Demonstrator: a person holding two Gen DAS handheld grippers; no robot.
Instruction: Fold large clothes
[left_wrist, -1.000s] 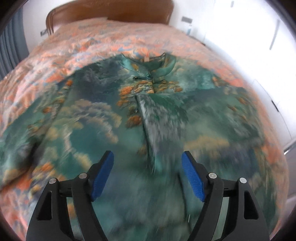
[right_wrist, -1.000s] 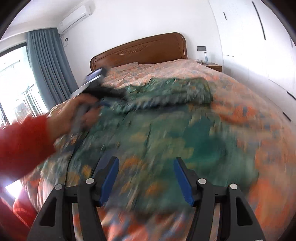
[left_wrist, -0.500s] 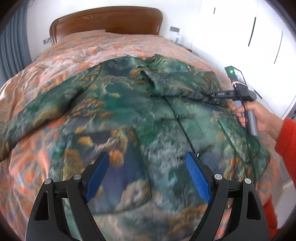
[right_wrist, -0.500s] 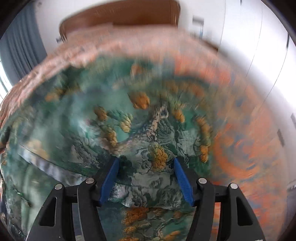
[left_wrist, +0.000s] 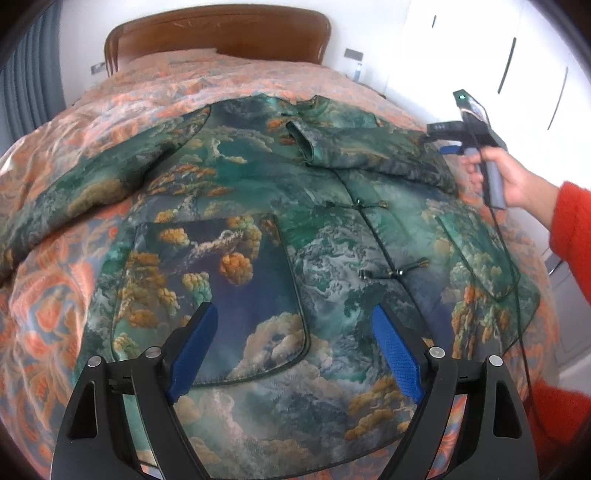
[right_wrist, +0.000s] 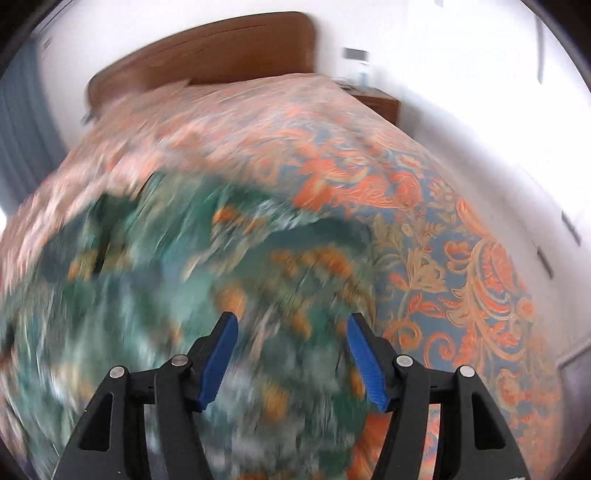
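A large green jacket with a cloud and tree print lies front up on the bed. Its right sleeve is folded across the chest; its left sleeve lies spread out to the left. My left gripper is open and empty above the jacket's lower hem. My right gripper shows in the left wrist view, held in a hand over the jacket's right shoulder. In the right wrist view the right gripper is open and empty above the blurred jacket.
The bed has an orange floral cover and a brown wooden headboard. A white wardrobe stands to the right and a wooden nightstand beside the bed. A grey curtain hangs at the left.
My left gripper has pulled back toward the hem, showing the whole jacket. My right gripper has swung sideways over the jacket's right shoulder; its view is blurred by motion.
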